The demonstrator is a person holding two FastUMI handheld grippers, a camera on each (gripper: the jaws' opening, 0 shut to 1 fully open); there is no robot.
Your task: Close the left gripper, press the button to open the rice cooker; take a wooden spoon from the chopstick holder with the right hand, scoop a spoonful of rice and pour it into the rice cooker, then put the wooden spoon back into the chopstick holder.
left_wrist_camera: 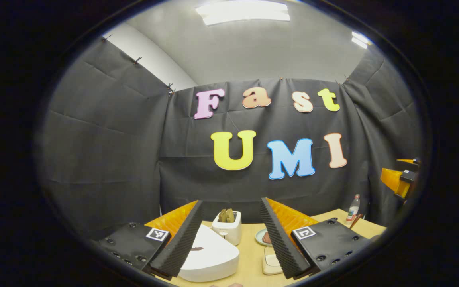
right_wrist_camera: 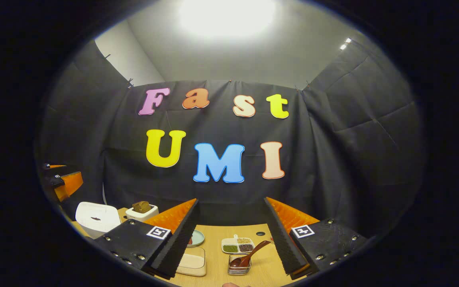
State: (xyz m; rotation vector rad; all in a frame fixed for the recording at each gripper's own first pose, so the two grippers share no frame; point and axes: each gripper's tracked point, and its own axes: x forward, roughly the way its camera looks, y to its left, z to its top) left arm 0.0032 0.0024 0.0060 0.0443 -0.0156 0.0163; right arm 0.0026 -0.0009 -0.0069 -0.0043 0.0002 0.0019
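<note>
The white rice cooker (left_wrist_camera: 209, 257) sits low between the fingers of my left gripper (left_wrist_camera: 231, 201), which is open and holds nothing; its lid is down. In the right gripper view the rice cooker (right_wrist_camera: 96, 217) stands at far left. My right gripper (right_wrist_camera: 231, 201) is open and holds nothing, raised above the table. Below it the wooden spoon (right_wrist_camera: 249, 255) leans in a small clear chopstick holder (right_wrist_camera: 238, 268). A shallow clear container of rice (right_wrist_camera: 193, 261) lies left of the holder and also appears as the rice container (left_wrist_camera: 271, 261) in the left gripper view.
A white toaster (left_wrist_camera: 227, 228) with bread stands behind the cooker, beside a small plate (left_wrist_camera: 262, 237). A divided dish of beans (right_wrist_camera: 237, 245) lies behind the holder. A bottle (left_wrist_camera: 354, 207) stands at the table's far right corner. Black cloth walls close in the wooden table (left_wrist_camera: 249, 255).
</note>
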